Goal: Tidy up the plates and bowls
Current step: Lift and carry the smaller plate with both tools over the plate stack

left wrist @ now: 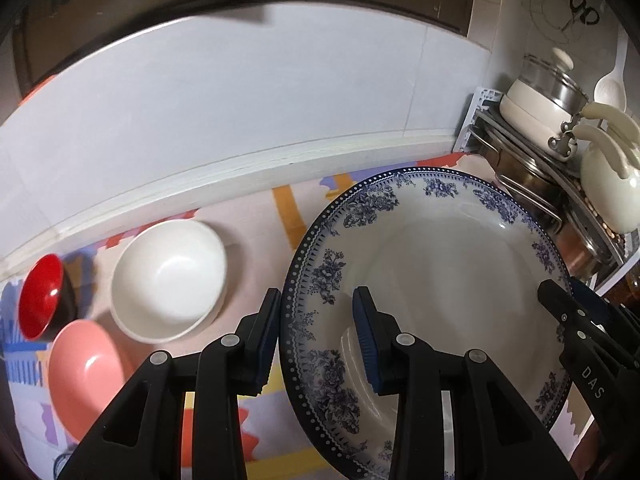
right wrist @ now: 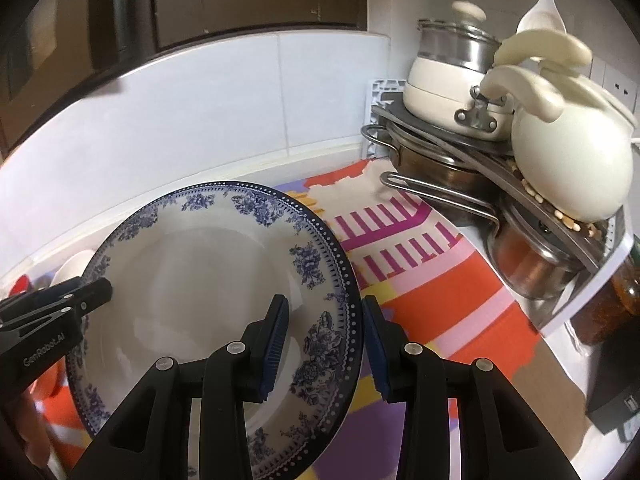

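A large white plate with a blue floral rim is held tilted above the patterned mat. My left gripper straddles its left rim, one finger outside and one inside. My right gripper straddles the plate's right rim the same way. Each gripper also shows in the other's view, the right and the left. A white bowl, a pink bowl and a red bowl with a black outside sit on the mat at the left.
A metal rack at the right corner holds cream pots, a cream kettle and steel pans. A white tiled wall runs behind. A jar stands at the right edge.
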Motion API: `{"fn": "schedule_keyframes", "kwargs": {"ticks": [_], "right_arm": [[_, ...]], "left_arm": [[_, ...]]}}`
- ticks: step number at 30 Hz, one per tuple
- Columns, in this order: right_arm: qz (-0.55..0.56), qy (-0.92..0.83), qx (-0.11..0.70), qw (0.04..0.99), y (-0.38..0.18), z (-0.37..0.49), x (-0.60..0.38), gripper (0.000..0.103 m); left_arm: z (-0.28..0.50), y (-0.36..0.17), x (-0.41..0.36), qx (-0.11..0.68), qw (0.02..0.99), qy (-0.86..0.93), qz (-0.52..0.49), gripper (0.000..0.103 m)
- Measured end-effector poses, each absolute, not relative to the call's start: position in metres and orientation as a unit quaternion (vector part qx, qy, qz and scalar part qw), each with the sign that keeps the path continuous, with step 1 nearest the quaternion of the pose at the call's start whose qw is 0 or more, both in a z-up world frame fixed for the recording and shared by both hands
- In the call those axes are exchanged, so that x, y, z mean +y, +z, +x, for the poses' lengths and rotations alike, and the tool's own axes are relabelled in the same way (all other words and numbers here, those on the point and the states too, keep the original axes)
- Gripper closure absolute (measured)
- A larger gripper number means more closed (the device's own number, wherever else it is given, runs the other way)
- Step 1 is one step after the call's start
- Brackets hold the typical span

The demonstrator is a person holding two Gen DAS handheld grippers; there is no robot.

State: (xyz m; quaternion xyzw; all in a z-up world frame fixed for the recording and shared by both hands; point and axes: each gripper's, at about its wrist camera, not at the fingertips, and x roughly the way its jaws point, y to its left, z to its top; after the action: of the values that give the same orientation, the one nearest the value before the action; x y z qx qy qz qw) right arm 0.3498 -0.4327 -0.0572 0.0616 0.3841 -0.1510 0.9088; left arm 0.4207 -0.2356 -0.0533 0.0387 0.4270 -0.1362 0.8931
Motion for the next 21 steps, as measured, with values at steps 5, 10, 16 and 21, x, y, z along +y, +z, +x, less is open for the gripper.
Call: {"fn": "schedule_keyframes", "kwargs": {"ticks": [5,10,16,21], "right_arm": [[0.052,-0.145,0.378,0.913,-0.048,0.333,-0.414,0.065],[0.045,-0.134,0.378,0.915,-0.043,0.318,-0.396,0.065],[0.04,-0.107,0.381,0.917,-0.042,0.3,-0.369,0.065],[0.028,-0.085,0.379,0.921,-0.038,0.286,-0.344,0.064]], "left_arm": [[0.401,-0.047,-0.216,0.426,0.895,-0.131,0.027,0.067],[0.377,-0.042,-0.192,0.421,0.9,-0.114,0.022,0.067],[0.352,-0.039,-0.155,0.419,0.904,-0.089,0.014,0.067],[0.331,-0.037,-0.126,0.418,0.906,-0.07,0.002,0.067]]}}
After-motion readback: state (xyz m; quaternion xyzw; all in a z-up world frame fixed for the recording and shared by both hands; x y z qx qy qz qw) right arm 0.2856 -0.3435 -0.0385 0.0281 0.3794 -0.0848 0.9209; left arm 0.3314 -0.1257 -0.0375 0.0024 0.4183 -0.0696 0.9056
